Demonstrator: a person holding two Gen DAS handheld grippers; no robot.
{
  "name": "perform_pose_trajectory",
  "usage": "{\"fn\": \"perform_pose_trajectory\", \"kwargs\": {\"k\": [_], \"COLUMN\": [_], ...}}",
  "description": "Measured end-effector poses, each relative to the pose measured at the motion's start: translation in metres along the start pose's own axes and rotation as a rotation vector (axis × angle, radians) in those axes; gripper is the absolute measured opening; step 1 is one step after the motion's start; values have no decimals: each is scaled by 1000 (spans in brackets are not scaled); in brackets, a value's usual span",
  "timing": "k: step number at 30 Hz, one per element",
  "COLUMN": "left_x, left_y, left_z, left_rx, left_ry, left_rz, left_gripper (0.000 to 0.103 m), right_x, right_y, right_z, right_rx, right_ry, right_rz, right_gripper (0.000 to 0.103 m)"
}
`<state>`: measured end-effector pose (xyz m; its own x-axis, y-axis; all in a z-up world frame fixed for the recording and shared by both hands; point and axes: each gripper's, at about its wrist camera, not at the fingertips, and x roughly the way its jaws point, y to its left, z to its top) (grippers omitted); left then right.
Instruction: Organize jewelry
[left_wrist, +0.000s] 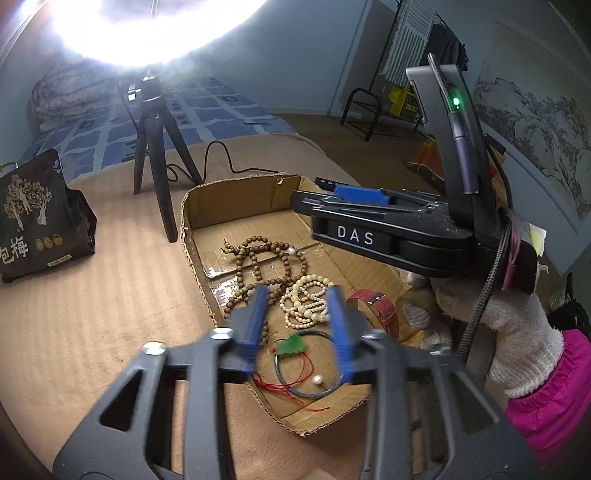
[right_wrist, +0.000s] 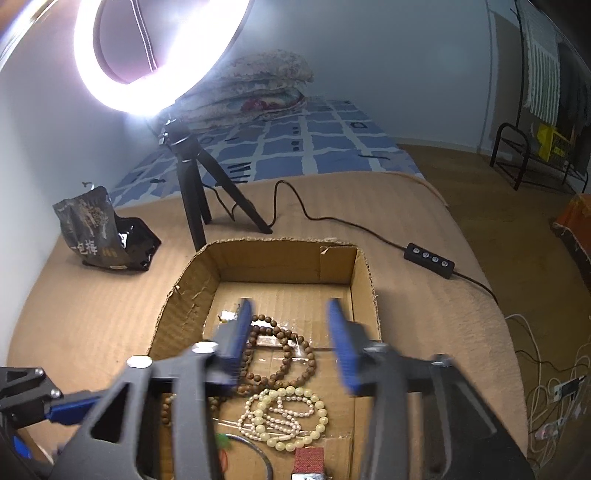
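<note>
Where "DAS" marks right tool (left_wrist: 321, 199), jaws apart, bag (left_wrist: 40, 218) reads "包梅"

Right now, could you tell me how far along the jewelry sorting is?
Early. Wooden beads, pearls, a red strap and a green pendant lie jumbled in the cardboard box. Nothing is in hand: the left gripper and right gripper hover open. All sorting remains.

We see a rough corrugated cardboard box (right_wrist: 364, 295) on ribbed matt cloth (right_wrist: 92, 314). We note matt wooden beads (left_wrist: 258, 254), glossy pearls (left_wrist: 306, 299).
</note>
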<state>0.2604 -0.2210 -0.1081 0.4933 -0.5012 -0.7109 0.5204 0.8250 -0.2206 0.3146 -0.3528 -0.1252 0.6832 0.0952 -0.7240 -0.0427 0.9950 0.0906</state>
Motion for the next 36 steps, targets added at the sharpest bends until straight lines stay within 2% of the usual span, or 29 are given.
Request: {"fn": "perform_pose_trajectory", "kwargs": {"k": [3, 9, 12, 16, 27, 36], "left_x": [-1, -6, -12, -22, -68, -115], "left_y": [0, 0, -1, -2, -12, -22], "left_z": [0, 0, -1, -1, -13, -29], "left_rx": [6, -6, -11, -24, 6, 6], "left_ry": [2, 0, -9, -19, -68, -136], "left_rz": [7, 25, 38, 47, 87, 99], "left_gripper": [39, 52, 60, 64, 65, 73], "right_x": [-4, -13, -20, -35, -83, -131], "right_y": [-1, -1, 1, 5, 27, 41], "right_z": [2, 4, 4, 7, 9, -3], "right_rx": [6, 9, 7, -6, -61, -47], "right_ry": [-15, -27, -32, -49, -91, -132], "right_rz": [-24, -61, -67, -92, -137, -144], "right_gripper": [66, 79, 79, 79, 79, 79]}}
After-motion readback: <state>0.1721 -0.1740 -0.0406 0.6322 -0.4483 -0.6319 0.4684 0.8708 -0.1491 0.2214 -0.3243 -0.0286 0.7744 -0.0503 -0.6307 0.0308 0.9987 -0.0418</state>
